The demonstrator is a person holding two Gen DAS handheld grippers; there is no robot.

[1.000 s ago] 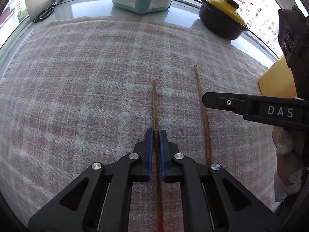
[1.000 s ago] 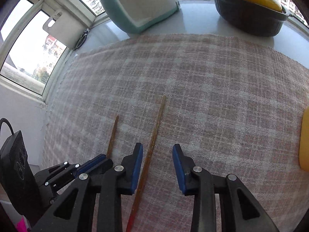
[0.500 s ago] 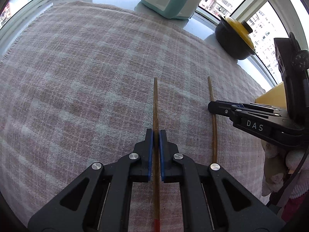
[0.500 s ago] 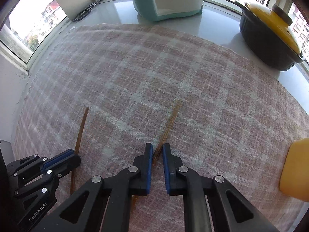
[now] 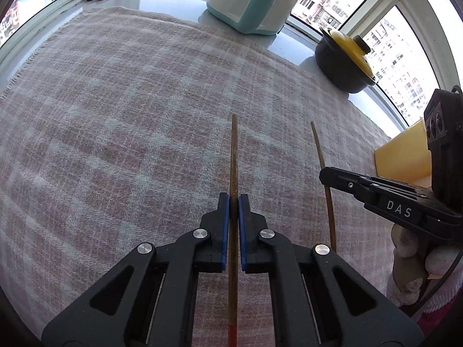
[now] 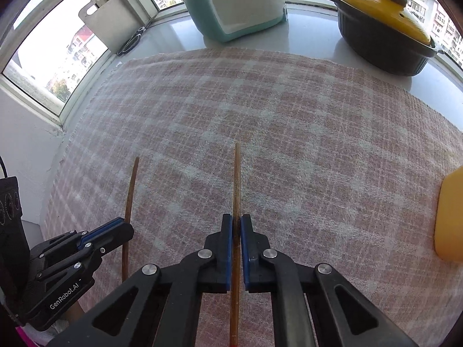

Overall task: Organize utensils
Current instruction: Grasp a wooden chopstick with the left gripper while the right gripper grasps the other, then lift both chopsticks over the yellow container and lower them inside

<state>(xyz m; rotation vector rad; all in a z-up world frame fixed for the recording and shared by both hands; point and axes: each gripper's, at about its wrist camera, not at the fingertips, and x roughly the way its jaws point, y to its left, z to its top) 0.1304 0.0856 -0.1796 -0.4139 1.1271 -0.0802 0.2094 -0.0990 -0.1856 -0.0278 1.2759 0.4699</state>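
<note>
Left gripper (image 5: 233,199) and right gripper (image 6: 236,219) each clamp a chopstick (image 5: 233,156) pointing forward.

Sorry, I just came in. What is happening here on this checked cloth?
A person holds a two-finger gripper in each hand and is sorting chopsticks. The left gripper is shut on one chopstick. The right gripper has just been closing and now clamps the other chopstick. Both sticks point forward over the checked cloth. A dark pot with a yellow lid and a teal container stand beyond the cloth, by the windows.
</note>
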